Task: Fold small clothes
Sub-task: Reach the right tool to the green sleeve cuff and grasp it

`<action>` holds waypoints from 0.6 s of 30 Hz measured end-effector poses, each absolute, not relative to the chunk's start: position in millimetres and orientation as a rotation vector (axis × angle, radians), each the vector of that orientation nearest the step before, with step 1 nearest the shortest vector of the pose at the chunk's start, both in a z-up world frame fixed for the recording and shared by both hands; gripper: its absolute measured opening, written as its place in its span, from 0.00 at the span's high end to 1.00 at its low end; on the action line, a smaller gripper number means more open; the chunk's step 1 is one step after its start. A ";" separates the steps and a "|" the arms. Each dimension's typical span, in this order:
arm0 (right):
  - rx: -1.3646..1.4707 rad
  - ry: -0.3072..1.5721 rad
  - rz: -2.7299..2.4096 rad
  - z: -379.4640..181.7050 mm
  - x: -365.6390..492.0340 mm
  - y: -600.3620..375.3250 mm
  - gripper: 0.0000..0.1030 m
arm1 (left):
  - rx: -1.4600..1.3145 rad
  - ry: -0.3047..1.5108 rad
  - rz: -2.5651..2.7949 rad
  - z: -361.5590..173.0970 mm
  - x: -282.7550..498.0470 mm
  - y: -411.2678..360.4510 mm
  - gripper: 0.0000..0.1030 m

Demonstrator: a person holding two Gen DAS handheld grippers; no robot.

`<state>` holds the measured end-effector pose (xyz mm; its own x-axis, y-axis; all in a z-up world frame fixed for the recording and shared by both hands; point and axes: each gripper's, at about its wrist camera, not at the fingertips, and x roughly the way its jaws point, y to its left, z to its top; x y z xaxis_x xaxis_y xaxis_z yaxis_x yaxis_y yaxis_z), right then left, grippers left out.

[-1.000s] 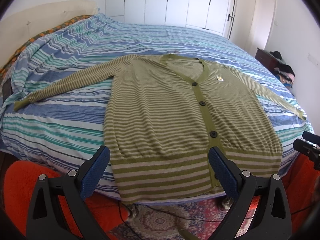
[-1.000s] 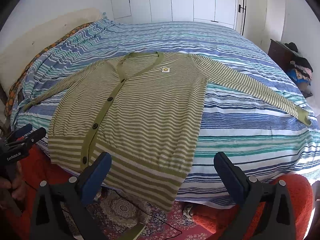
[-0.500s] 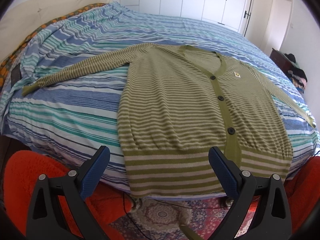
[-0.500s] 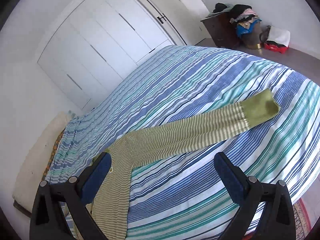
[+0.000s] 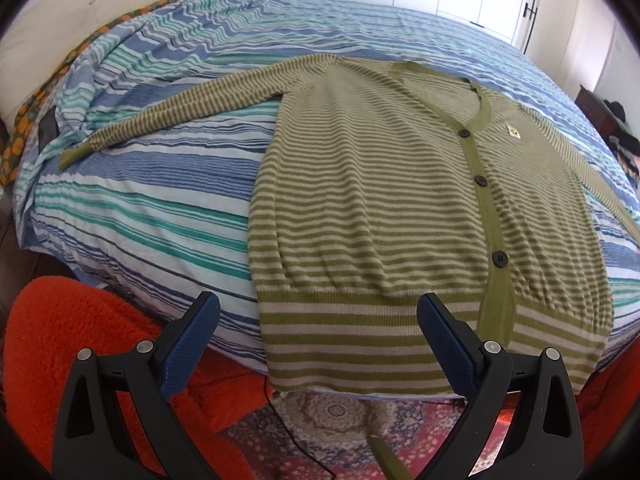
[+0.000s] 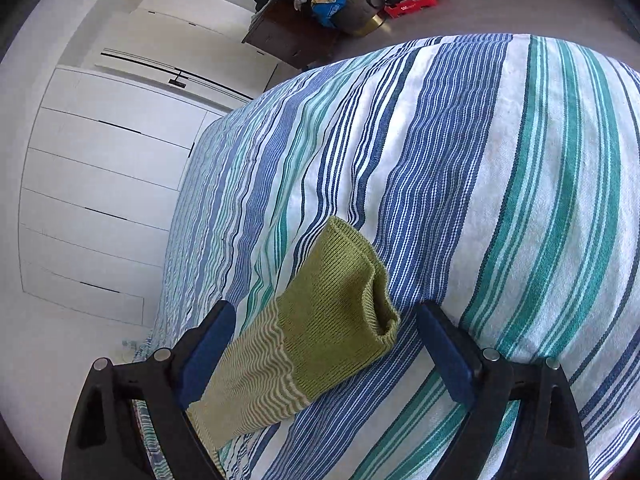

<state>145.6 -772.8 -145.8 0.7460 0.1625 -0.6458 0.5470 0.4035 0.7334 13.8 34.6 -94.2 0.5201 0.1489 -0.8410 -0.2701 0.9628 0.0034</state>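
Observation:
A green and cream striped cardigan (image 5: 384,200) lies buttoned and flat on the striped bedspread (image 5: 152,216), its hem hanging over the bed's near edge. One sleeve (image 5: 192,116) stretches out to the left. My left gripper (image 5: 320,340) hovers open above the hem, nothing between its fingers. In the right wrist view the other sleeve's plain green cuff (image 6: 340,300) lies on the bedspread (image 6: 520,200) between the spread fingers of my right gripper (image 6: 324,344). Its jaws are closing, and the pads stand apart from the cloth.
An orange fluffy rug (image 5: 80,340) and a patterned carpet (image 5: 336,424) lie below the bed's edge, with a thin cable on the floor. White wardrobe doors (image 6: 100,184) line the far wall. A dark cabinet piled with clothes (image 6: 312,4) stands beyond the bed.
My right gripper swung far to the right, rolled over and dropped down around the sleeve cuff. The left gripper's view tilted downward and shifted slightly left.

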 end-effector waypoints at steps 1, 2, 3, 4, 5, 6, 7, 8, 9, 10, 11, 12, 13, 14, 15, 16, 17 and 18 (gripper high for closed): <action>1.110 0.758 -0.267 -145.0 151.5 -769.7 0.10 | -0.129 0.997 0.254 -94.9 14.6 33.7 0.04; 1.057 0.788 -0.262 -143.0 157.3 -766.8 0.10 | -0.125 1.000 0.255 -95.5 15.6 32.6 0.04; 1.008 0.811 -0.255 -139.9 162.7 -762.6 0.10 | -0.120 1.003 0.254 -96.1 16.2 31.5 0.04; 0.964 0.833 -0.248 -137.8 167.1 -758.9 0.14 | -0.114 1.006 0.252 -96.6 16.7 30.1 0.04; 0.928 0.853 -0.248 -136.1 170.3 -756.0 0.21 | -0.108 1.010 0.249 -97.1 17.3 29.0 0.04; 0.898 0.870 -0.257 -135.2 172.0 -754.9 0.52 | -0.102 1.012 0.247 -97.5 17.5 28.2 0.04; 0.885 0.885 -0.271 -136.8 171.2 -757.3 0.95 | -0.097 1.013 0.245 -97.4 17.4 27.9 0.04; 0.901 0.891 -0.284 -137.5 168.3 -760.5 0.95 | -0.095 1.010 0.243 -96.6 17.2 28.6 0.04; 0.927 0.871 -0.282 -136.2 163.8 -763.0 0.95 | -0.099 1.005 0.243 -95.6 16.5 30.0 0.04; 0.926 0.847 -0.284 -129.0 160.8 -761.1 0.95 | -0.109 1.000 0.243 -94.5 15.7 32.5 0.04; 0.920 0.821 -0.274 -120.2 159.1 -759.5 0.95 | -0.124 0.994 0.244 -93.8 15.6 35.3 0.04; 0.926 0.797 -0.248 -110.6 159.9 -756.9 0.95 | -0.143 0.989 0.247 -93.8 15.2 39.6 0.04; 0.941 0.769 -0.211 -97.8 160.9 -751.1 0.95 | -0.166 0.987 0.253 -94.9 15.6 44.5 0.04; 0.956 0.740 -0.162 -83.0 163.3 -743.6 0.95 | -0.192 0.988 0.258 -97.1 16.0 49.5 0.04; 0.956 0.716 -0.105 -64.8 171.4 -734.7 0.95 | -0.221 0.993 0.262 -99.9 16.5 54.4 0.04; 0.946 0.698 -0.045 -44.2 177.7 -720.8 0.95 | -0.252 0.997 0.263 -102.9 16.4 59.6 0.04; 0.933 0.680 0.019 -21.6 183.3 -703.9 0.95 | -0.284 0.999 0.261 -105.9 16.4 64.0 0.04; 0.923 0.663 0.081 0.6 189.4 -685.8 0.96 | -0.314 0.998 0.258 -108.3 16.1 68.0 0.04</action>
